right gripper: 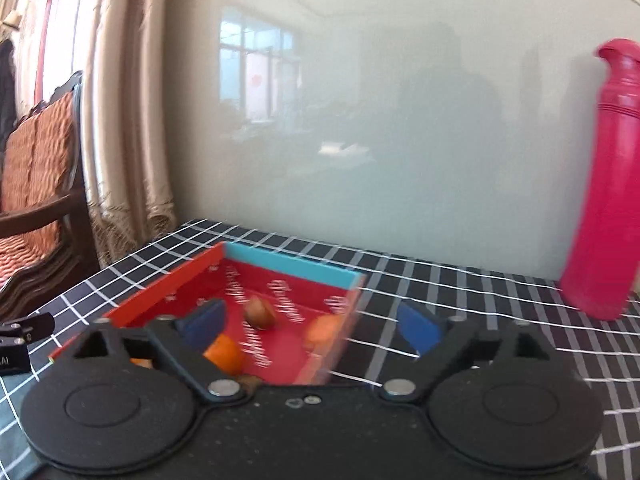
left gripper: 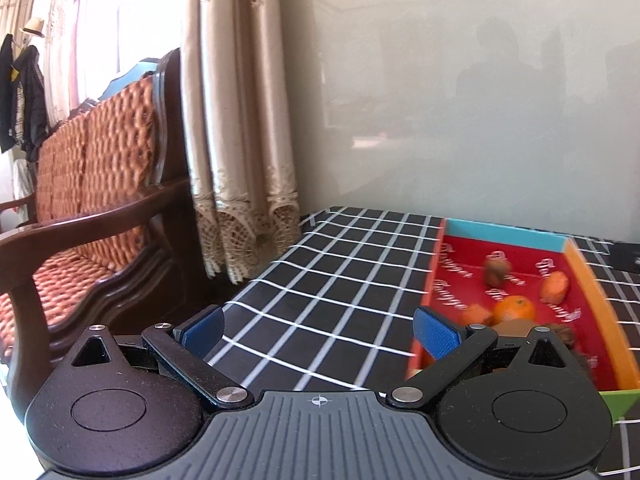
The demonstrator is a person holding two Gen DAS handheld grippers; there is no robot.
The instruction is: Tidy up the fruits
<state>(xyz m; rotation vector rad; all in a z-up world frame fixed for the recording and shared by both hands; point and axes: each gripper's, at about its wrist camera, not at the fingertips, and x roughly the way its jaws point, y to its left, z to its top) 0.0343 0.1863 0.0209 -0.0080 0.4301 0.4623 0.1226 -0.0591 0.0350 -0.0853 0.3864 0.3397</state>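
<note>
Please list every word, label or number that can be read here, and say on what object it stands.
White cursive words on the red floor of the tray: too blurred to read.
"AI" on the black part at the left edge, right wrist view: cut off, only these letters show.
Pink bottle: no text visible.

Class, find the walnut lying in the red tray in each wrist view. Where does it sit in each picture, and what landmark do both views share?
Left wrist view: the walnut lies right of centre, towards the far end of the tray, beyond the orange.
Right wrist view: the walnut lies left of centre, mid-tray.
Shared landmark: the tray's blue far wall.
</note>
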